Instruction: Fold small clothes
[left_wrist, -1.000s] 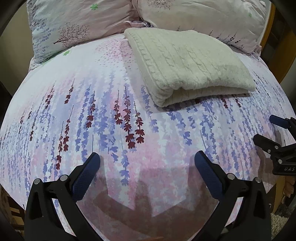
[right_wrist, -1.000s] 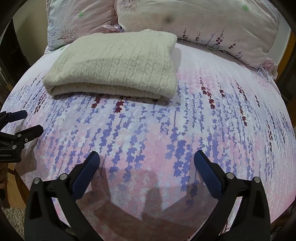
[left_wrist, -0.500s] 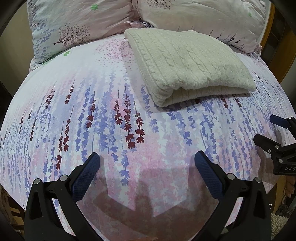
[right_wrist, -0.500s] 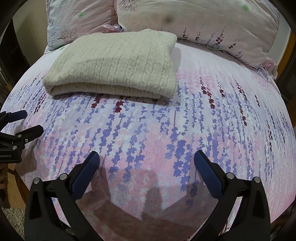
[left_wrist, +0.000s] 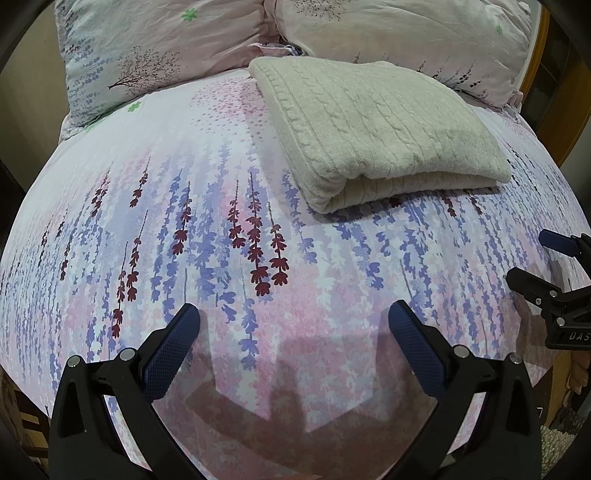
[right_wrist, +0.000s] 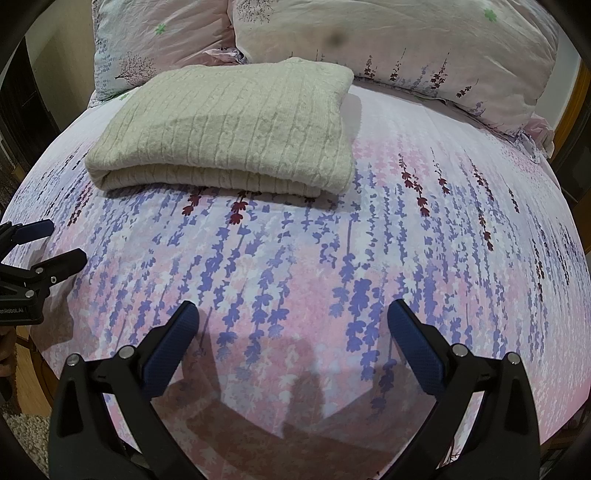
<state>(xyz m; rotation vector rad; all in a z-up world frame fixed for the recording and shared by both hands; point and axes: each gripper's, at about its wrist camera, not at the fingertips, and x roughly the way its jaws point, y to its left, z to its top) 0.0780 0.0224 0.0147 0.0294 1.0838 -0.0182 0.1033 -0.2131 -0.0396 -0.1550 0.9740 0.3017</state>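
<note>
Cream cable-knit sweater folded flat on bed, near the two floral pillows at the head, fold edge facing the cameras. Left tool wide, blue pads spread, empty, low over floral sheet near foot of bed, well apart from sweater. Right tool wide too, pads apart, nothing between, hovering over sheet short of sweater. Right tool also seen at right edge of left view, left tool at left edge of right view, both clear of sweater. Tool shadows on sheet just ahead of each
</note>
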